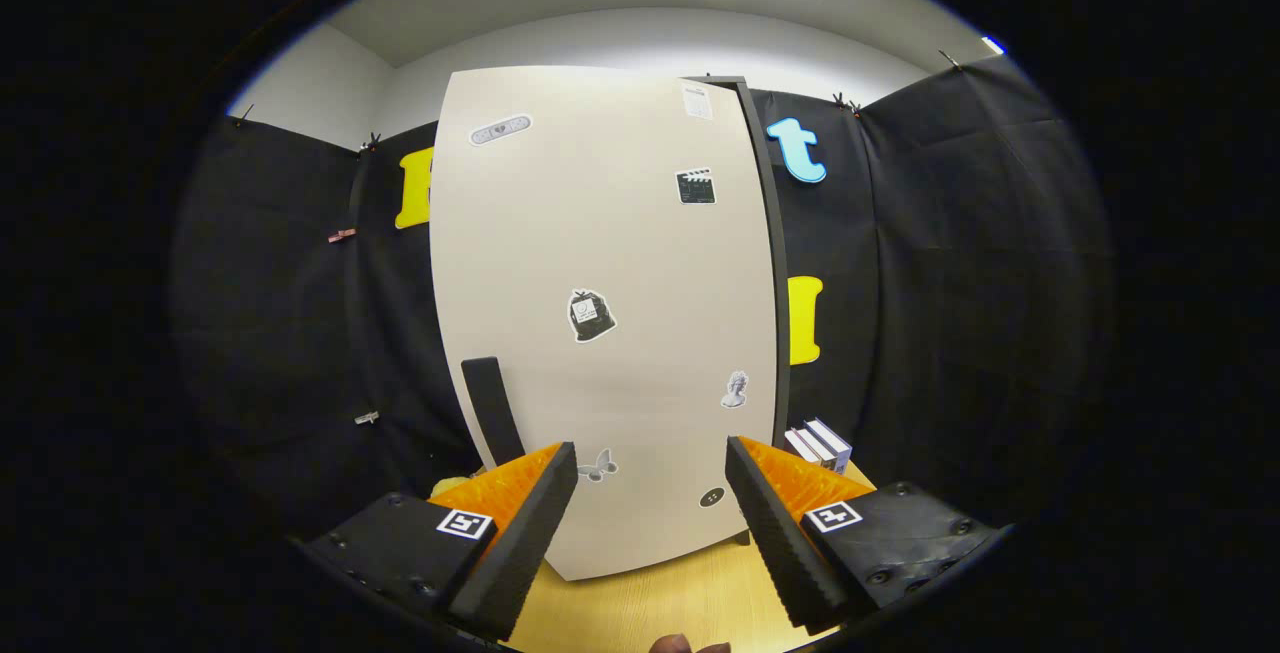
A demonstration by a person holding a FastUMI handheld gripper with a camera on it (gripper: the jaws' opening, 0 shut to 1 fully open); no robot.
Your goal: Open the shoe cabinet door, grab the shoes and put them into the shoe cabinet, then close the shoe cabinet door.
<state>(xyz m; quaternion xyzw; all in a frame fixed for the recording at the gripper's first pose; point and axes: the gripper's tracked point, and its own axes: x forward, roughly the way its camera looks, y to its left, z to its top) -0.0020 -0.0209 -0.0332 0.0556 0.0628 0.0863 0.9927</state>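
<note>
**Gripper open, facing shut cabinet door**

While the gripper [650,463] points at the shoe cabinet [765,263], its fingers are spread wide with nothing between them, only the door face showing in the gap. The cabinet door [600,323] looks shut or nearly so (a dark frame edge shows along its right side), pale and dotted with small stickers [591,315]. A dark vertical handle [492,411] sits low on the door's left, just beyond the left finger. The cabinet stands on a light wooden table [660,603], near side running under the fingers. Right of the cabinet, beyond the right finger, a few books [822,443] stand upright. A small yellow object [450,485] peeks out by the left finger; can't tell what it is.
</note>
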